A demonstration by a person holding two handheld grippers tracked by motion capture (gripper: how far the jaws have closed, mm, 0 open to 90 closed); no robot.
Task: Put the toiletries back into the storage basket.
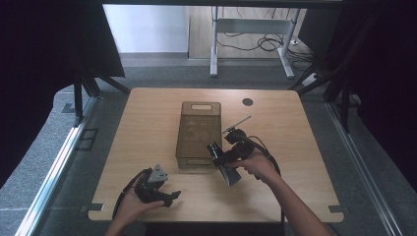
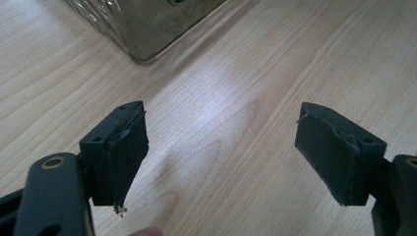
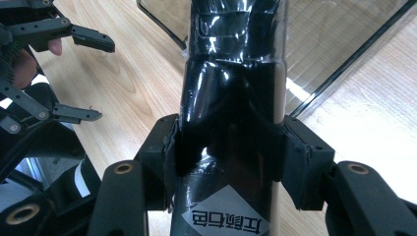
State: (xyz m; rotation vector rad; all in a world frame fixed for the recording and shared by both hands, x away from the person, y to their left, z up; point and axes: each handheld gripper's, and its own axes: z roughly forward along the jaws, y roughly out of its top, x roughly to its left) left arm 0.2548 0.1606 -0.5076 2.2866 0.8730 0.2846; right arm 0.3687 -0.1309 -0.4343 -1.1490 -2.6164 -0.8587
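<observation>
A black bottle (image 3: 231, 98) wrapped in glossy film fills the middle of the right gripper view, running from the bottom edge to the top, with a pale label of printed characters low on its body. The right gripper (image 3: 228, 157) grasps it: both black pads press against its sides at mid-height of the frame. In the high view the bottle (image 1: 216, 150) sits just right of centre, held over the near right corner of a translucent brownish basket (image 1: 189, 142), with the right gripper (image 1: 227, 158) and the person's right hand (image 1: 258, 166) just right of it.

The basket stands lengthwise in the middle of the wooden table (image 1: 147, 123), a handle slot at its far end. In the right gripper view its ribbed clear wall (image 3: 334, 44) lies behind the bottle in the upper right, and in the left gripper view a rounded corner of it (image 2: 142, 29) shows at the upper left.

The left gripper (image 1: 167, 194) rests in the lower left of the high view, held in the left hand (image 1: 130, 204) near the table's front edge, well apart from the basket. In its own view the left gripper (image 2: 221, 157) has its jaws spread wide and released, bare wood grain between them. The same gripper appears at the far left of the right gripper view (image 3: 93, 78), its fingers parted.

A dark round grommet (image 1: 247, 102) sits in the tabletop near the far edge, upper right of the basket.
</observation>
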